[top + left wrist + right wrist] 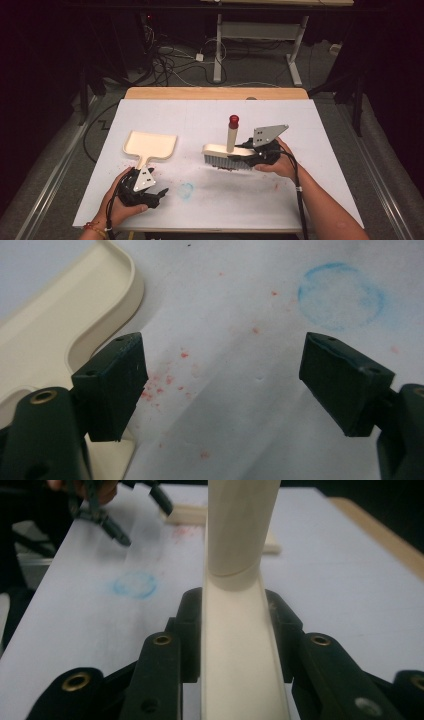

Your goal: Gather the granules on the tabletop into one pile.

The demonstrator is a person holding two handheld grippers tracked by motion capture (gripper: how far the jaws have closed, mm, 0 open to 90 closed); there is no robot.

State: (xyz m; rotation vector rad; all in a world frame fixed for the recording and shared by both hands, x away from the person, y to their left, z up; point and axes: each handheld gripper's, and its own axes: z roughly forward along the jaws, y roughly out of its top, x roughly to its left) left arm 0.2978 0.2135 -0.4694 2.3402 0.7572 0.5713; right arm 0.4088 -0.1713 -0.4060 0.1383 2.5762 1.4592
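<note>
Gripping the brush (227, 151) by its block at frame centre, the right tool (255, 156) could scatter red crumbs (165, 382) past the dustpan (150, 144) (left tool (156, 196) gapes empty, lower left).

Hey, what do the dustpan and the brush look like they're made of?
The dustpan looks like cream moulded plastic: one smooth piece with a rounded raised rim and a matte sheen. The brush has a matching cream back and upright handle, likely plastic too, a glossy red cap and grey bristles, probably synthetic. The right gripper is clamped on the brush's back.
</note>
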